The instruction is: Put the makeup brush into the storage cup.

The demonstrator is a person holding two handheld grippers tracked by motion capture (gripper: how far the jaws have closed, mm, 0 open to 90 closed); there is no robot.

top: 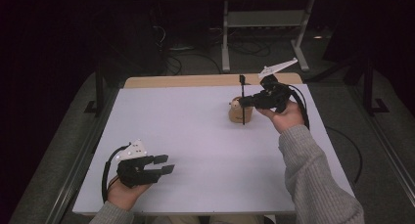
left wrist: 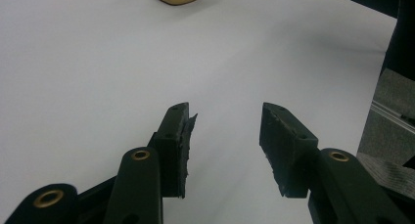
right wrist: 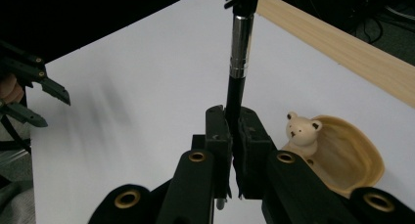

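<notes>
Right gripper (right wrist: pixel 234 150) is clamping fully shut on a slim black brush (right wrist: pixel 240 62) with a silver ferrule, holding it upright; wooden holder (right wrist: pixel 352 158) with a small bear figure (right wrist: pixel 302 131) is sitting just beside and below its jaws on the white desk (top: pixel 195 131); left gripper (left wrist: pixel 225 145) is resting half open, gripping nothing, well apart from the holder.

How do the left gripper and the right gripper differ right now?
The left gripper is open with nothing between its jaws; the right gripper is shut on a thin black brush. The left gripper sits low at the near edge of the white table; the right gripper is by the wooden bear holder, farther away. Both are black and hand-held.
</notes>
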